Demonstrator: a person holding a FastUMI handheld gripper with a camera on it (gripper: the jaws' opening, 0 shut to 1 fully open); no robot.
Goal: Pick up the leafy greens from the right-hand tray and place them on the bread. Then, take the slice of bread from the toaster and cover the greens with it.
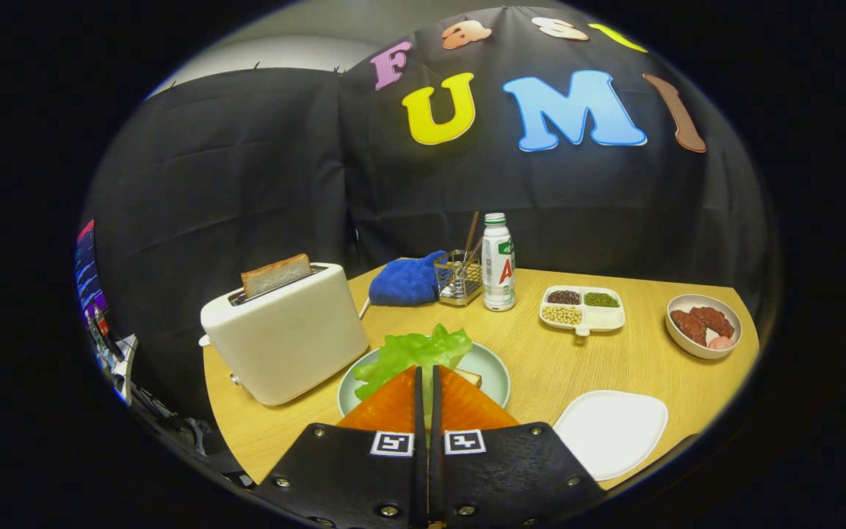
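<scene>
Already we see the lettuce leaf (414, 351) lying on the bread (469, 378) on the green plate (493, 367), our gripper (427, 375) nearly closed over it, seemingly empty; the toast (276, 274) in the toaster (287, 334) looks next

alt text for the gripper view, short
The gripper, fingers nearly closed, pinches leafy greens over a pale green plate holding bread. Beside it, a white toaster holds a bread slice on a wooden table.

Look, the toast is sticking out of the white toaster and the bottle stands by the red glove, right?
Nearly. The glove beside the bottle is blue, not red, as the gripper view shows. The toast does stick out of the white toaster.
</scene>
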